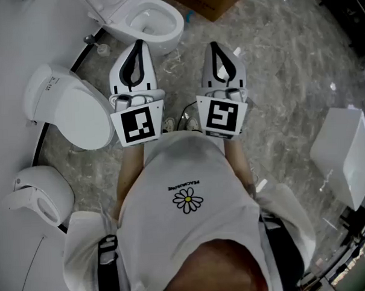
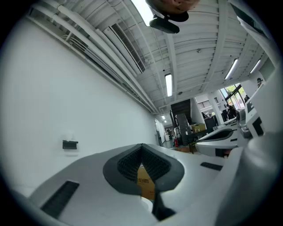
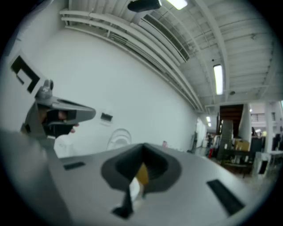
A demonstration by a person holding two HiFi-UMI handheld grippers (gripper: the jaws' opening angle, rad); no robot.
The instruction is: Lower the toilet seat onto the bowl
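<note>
A white toilet with its bowl (image 1: 172, 26) uncovered stands on the floor at the top of the head view. In the right gripper view a pale arch (image 3: 118, 136) shows against the white wall; it looks like the raised seat. My left gripper (image 1: 139, 45) points toward the bowl, its tip just short of the rim, jaws shut and empty. My right gripper (image 1: 214, 46) is level with it to the right, also shut on nothing. The closed jaw tips of the left gripper (image 2: 142, 148) and the right gripper (image 3: 142, 148) point at the wall and ceiling.
A second toilet with its lid down (image 1: 72, 109) sits at the left, and a third white unit (image 1: 42, 193) is below it. A cardboard box (image 1: 211, 1) lies beyond the bowl. A white cabinet (image 1: 347, 154) stands at the right on the marbled floor (image 1: 287, 65).
</note>
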